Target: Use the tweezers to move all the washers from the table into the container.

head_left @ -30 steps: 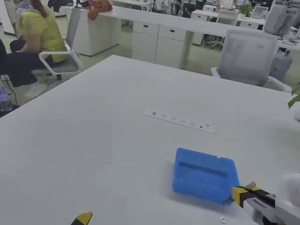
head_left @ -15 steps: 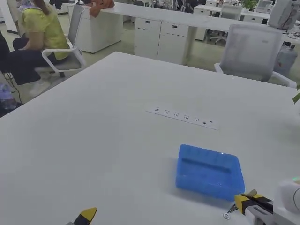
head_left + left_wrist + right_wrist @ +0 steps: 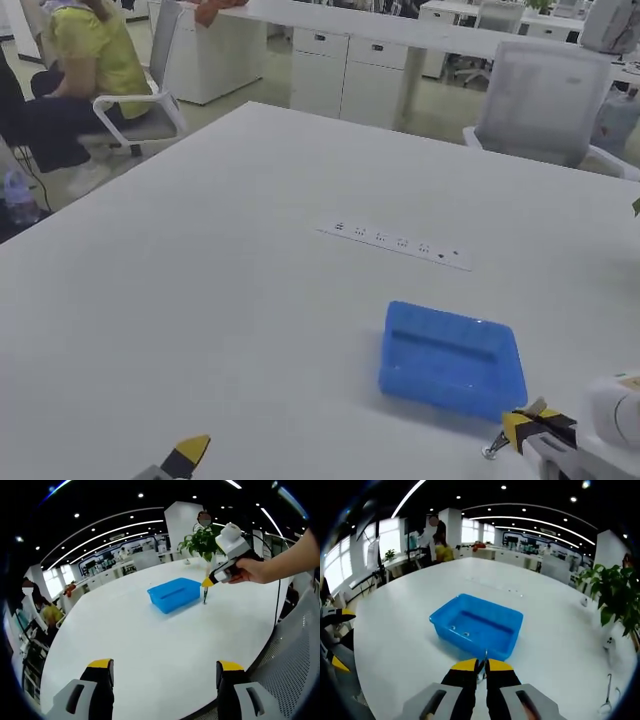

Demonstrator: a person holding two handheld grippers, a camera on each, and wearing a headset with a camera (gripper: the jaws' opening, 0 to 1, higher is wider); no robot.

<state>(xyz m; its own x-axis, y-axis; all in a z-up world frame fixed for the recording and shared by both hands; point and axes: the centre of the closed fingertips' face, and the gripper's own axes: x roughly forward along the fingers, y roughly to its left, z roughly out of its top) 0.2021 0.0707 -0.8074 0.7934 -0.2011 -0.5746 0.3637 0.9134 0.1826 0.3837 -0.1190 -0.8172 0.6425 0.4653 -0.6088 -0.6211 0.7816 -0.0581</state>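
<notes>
- My right claw [image 3: 481,666] is clamped tight on the tweezers [image 3: 485,656], just beside the container [image 3: 475,625] (two washers [image 3: 465,634] inside).
- My left claw [image 3: 165,665] gapes wide, empty, above the table [image 3: 150,640].

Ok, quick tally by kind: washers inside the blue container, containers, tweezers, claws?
Washers visible in the blue container: 2
Blue container: 1
Tweezers, in the right claw: 1
Claws, counting the left claw: 2
Total: 6
</notes>
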